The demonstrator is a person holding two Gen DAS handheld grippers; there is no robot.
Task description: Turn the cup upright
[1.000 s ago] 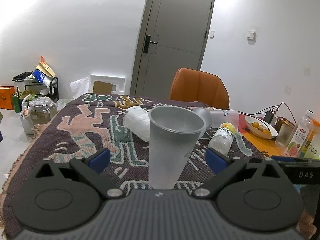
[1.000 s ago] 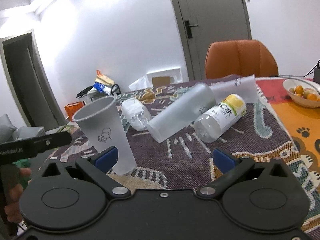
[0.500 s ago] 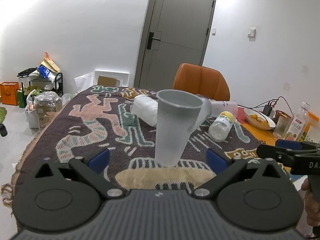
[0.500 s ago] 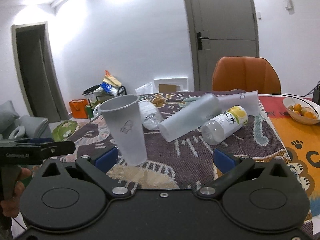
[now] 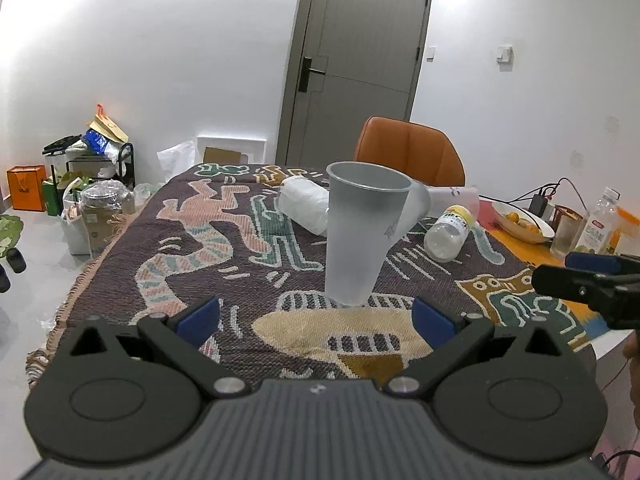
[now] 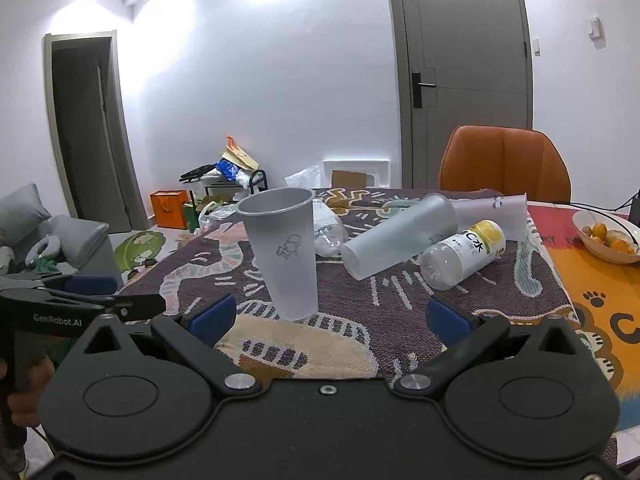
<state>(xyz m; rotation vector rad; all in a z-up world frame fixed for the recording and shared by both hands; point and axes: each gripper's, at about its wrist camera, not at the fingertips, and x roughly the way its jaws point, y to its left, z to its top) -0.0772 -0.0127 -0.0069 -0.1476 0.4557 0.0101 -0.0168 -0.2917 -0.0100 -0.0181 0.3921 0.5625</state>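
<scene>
A frosted plastic cup point(image 5: 360, 236) stands upright, mouth up, on the patterned tablecloth point(image 5: 208, 248); it also shows in the right wrist view point(image 6: 286, 256). My left gripper point(image 5: 316, 316) is open and empty, just short of the cup. My right gripper point(image 6: 328, 316) is open and empty, with the cup ahead to its left. A second frosted cup point(image 6: 400, 242) lies on its side behind, and a third clear cup point(image 6: 494, 214) lies further back. The left gripper shows in the right wrist view point(image 6: 92, 304), and the right gripper in the left wrist view point(image 5: 592, 276).
A yellow-capped bottle point(image 6: 464, 254) and a crumpled clear bottle point(image 6: 330, 228) lie on the cloth. A bowl of oranges point(image 6: 608, 236), a glass point(image 5: 564, 236) and a drink bottle point(image 5: 598, 224) stand at the right. An orange chair point(image 5: 410, 152) is behind the table.
Both grippers have drawn back from the upright cup, which now stands farther ahead in both views. The cup has not moved.
</scene>
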